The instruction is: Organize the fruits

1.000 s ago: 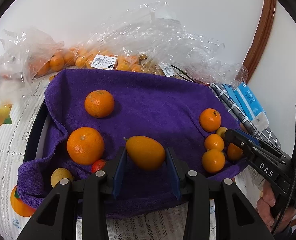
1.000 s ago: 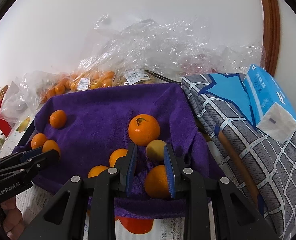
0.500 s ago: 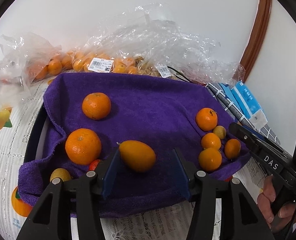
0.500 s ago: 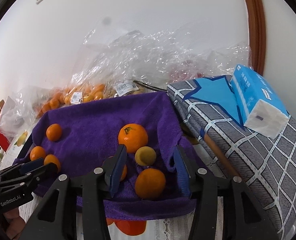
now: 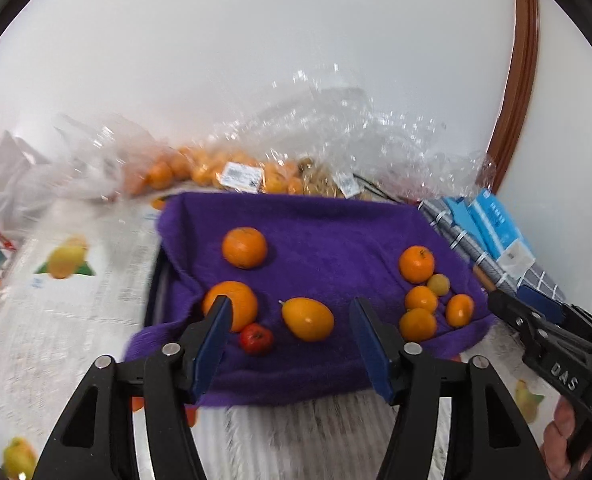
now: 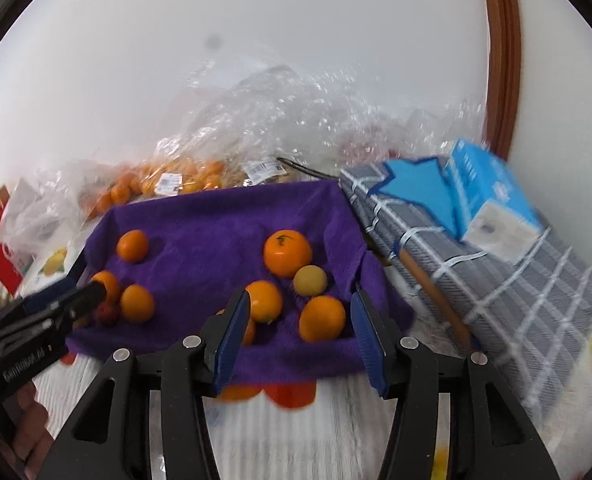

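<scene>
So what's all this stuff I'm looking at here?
Purple towel: one, spread over a tray.
Round orange fruits: two at the towel's left, four clustered at its right.
Oval yellow-orange fruit: one, front middle.
Small red fruit: one, beside it.
Small yellow fruit: one, in the right cluster.
Clear plastic bags of fruit: several, behind.
Blue tissue pack: one, on grey checked cloth.
Left gripper: opening, nothing between.
Right gripper: opening, empty.
</scene>
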Motion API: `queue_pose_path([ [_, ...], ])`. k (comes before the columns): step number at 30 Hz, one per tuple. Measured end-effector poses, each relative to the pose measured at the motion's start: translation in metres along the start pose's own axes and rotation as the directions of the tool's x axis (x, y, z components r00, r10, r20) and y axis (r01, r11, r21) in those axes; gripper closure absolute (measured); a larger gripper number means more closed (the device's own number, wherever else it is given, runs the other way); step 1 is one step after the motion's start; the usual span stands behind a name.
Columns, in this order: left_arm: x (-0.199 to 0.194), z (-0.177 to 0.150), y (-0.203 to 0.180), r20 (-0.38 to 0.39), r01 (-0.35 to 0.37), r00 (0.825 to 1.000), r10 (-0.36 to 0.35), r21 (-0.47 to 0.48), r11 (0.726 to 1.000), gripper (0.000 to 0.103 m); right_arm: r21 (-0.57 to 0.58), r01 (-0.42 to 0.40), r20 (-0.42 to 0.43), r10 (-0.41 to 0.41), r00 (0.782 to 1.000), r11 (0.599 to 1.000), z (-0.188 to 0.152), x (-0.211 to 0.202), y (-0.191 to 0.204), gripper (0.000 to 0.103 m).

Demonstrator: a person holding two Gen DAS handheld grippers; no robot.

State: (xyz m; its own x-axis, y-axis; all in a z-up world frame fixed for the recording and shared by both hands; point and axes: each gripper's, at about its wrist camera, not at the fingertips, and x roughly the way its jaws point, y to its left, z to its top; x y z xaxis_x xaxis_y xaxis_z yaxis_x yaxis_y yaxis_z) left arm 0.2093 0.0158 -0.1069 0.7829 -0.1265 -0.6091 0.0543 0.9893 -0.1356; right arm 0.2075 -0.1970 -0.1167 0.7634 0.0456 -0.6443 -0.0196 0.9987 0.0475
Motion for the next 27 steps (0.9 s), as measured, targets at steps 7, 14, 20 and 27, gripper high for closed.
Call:
queue_pose_path([
  [7, -0.076, 0.008, -0.003, 0.048, -0.079, 0.996, 0.079, 0.013, 0.997, 0.021, 0.027, -0.038, 0.014, 0.038, 0.999, 0.999, 0.001, -0.079, 0.009, 0.046],
  [14, -0.142, 0.001, -0.008, 0.075, -0.05, 0.996, 0.05, -0.011, 0.999, 0.011, 0.012, -0.009, 0.06, 0.008, 0.998, 1.0, -0.009, -0.153, 0.013, 0.021],
  [20, -0.184, -0.007, -0.021, 0.112, -0.059, 0.992, 0.058, 0.002, 0.998, 0.008, 0.03, 0.006, 0.12, -0.01, 0.993, 1.0, -0.024, -0.199, 0.01, 0.008],
  [27, -0.206, -0.016, -0.033, 0.119, -0.084, 0.99, 0.08, 0.025, 0.996, 0.008, 0.059, 0.01, 0.105, -0.016, 0.994, 0.998, -0.036, -0.22, 0.005, 0.006],
])
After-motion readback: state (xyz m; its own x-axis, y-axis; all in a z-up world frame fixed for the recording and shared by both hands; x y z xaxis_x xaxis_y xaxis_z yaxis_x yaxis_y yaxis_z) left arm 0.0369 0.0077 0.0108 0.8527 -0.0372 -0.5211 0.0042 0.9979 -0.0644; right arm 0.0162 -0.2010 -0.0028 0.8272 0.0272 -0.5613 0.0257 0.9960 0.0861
